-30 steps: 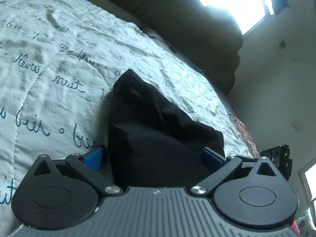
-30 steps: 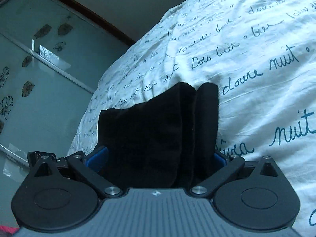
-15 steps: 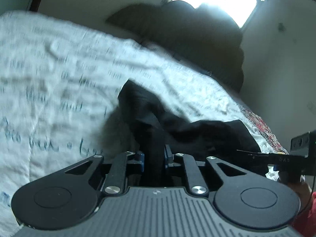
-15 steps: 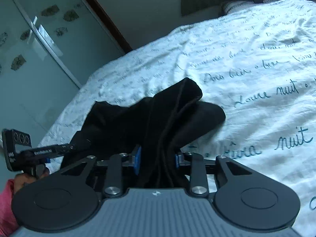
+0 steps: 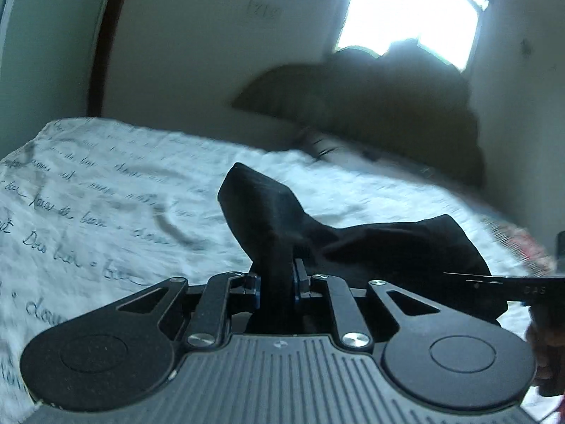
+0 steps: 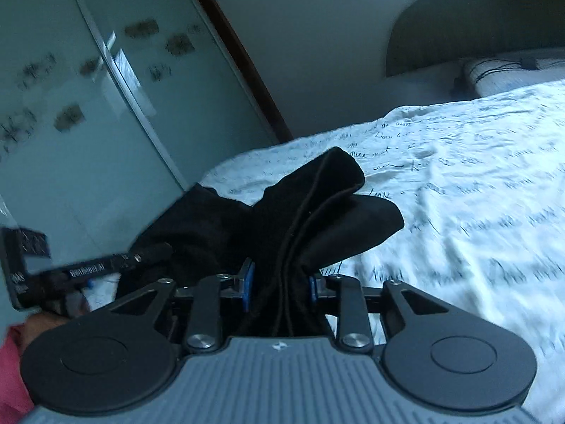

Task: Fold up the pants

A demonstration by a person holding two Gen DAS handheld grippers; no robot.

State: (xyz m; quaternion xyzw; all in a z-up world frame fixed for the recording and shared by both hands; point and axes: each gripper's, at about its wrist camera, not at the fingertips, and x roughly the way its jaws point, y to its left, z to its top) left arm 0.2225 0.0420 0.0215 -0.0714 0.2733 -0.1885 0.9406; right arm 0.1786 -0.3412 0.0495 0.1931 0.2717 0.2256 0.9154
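Left wrist: pants [image 5: 268, 219] newly gripper-clamped [image 5: 276, 282]

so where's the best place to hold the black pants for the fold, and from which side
Grip the near edge of the pants, one bunched corner in each hand-held gripper, coming from the near side of the bed. That is how they are held now: the left hand-held gripper and the right hand-held gripper each pinch a gathered end, and the rest drapes away onto the bed, probably free to fold over.
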